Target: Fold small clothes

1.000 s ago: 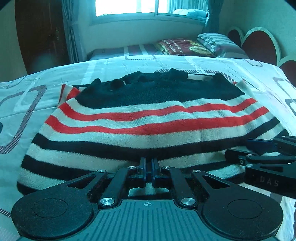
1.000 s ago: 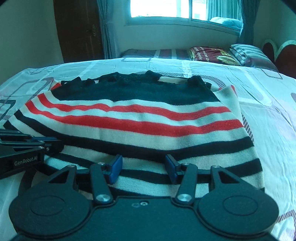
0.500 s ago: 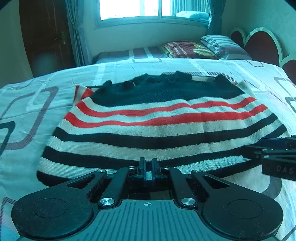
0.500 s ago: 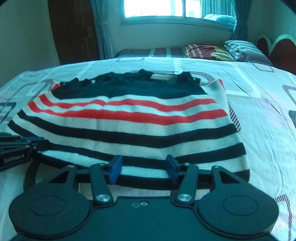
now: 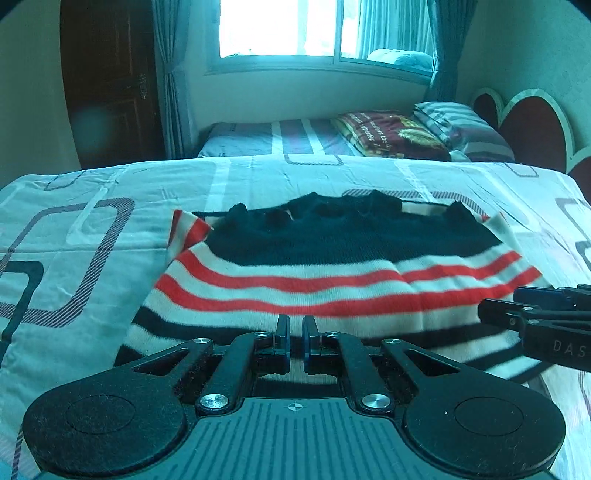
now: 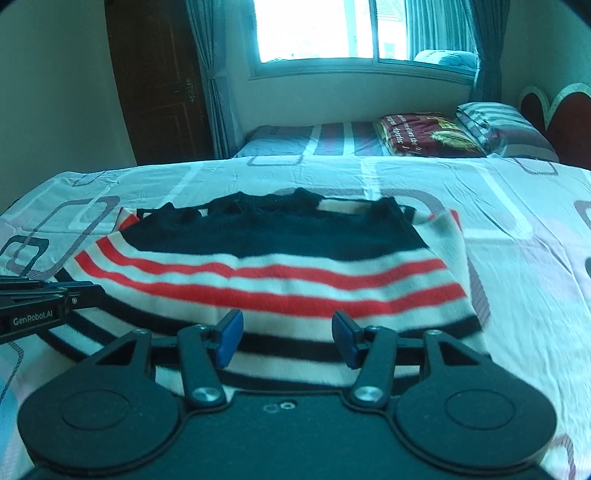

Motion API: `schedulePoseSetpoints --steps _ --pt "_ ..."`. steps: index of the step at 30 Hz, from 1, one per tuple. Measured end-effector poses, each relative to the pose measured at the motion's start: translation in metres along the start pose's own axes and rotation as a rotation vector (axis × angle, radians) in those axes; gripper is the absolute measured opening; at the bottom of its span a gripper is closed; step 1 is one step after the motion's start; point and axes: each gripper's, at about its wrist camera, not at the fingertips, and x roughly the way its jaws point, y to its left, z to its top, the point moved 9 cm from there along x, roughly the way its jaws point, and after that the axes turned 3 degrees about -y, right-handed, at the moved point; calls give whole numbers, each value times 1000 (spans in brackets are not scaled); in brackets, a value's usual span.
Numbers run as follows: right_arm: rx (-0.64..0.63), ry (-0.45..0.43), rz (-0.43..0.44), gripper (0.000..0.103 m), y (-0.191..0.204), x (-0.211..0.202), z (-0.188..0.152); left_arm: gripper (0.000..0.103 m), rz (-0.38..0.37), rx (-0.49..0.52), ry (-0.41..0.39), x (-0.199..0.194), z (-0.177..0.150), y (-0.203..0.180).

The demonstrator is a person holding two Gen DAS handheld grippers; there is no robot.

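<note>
- The left claw (image 5: 294, 341) is seen pressed together at the near hem of a striped sweater (image 5: 332, 288); whether a fold of hem is pinched between its pads cannot be told, the hem being hidden right behind them.
- The right claw (image 6: 286, 338) is held half spread, its blue pads (image 6: 229, 338) set over the same near hem with knit showing in the gap; no pinch is shown.
- Both claws are pitched downward and forward side by side, each visible at the edge of the other's view, a pose judged suited to carrying the hem up and over toward the collar.
- Ahead of the claws the sweater is spread flat on the bed (image 5: 110, 206), dark yoke farthest, so a single crosswise fold can be laid.
- Beyond it, pillows (image 6: 498, 125) and a window (image 6: 351, 29) are seen.
</note>
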Motion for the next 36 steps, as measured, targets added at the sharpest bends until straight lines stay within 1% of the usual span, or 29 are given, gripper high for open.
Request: schedulePoseSetpoints --steps 3,8,12,13,15,17,20,22,23,24,25,28,30,32,36 --pt "-6 -4 12 52 6 10 9 6 0 -12 -3 10 8 -2" --pt "-27 -12 37 52 18 28 26 6 -28 -39 9 30 19 -17" --pt "-47 -7 62 51 26 42 33 6 -52 -20 13 44 24 -37" --pt "-51 -6 53 50 26 46 33 6 -40 -18 13 48 24 -39" --pt "-44 3 58 53 22 53 33 6 -40 -21 25 57 24 -38" --pt "-57 11 46 53 17 60 29 6 -27 -19 43 67 20 -34" --pt "-69 34 25 53 5 70 20 6 13 -9 42 79 14 -20" --pt "-67 41 12 54 -6 75 13 6 0 -18 36 83 12 -10" --pt "-76 40 1 56 -12 75 10 6 -3 -17 35 83 12 -6" --pt "-82 37 -7 61 -19 75 8 6 8 -10 32 82 12 1" --pt "-78 32 -13 64 -27 74 7 6 16 -8 28 82 12 8" --pt "-67 14 -21 64 -48 70 3 6 45 -38 37 81 9 30" --pt "-75 3 -30 64 -55 67 2 6 55 -69 53 81 6 44" --pt "-60 -6 -26 64 -58 67 0 6 54 -75 57 80 3 48" --pt "-54 -3 -50 65 -54 68 2 6 91 -24 51 77 1 45"
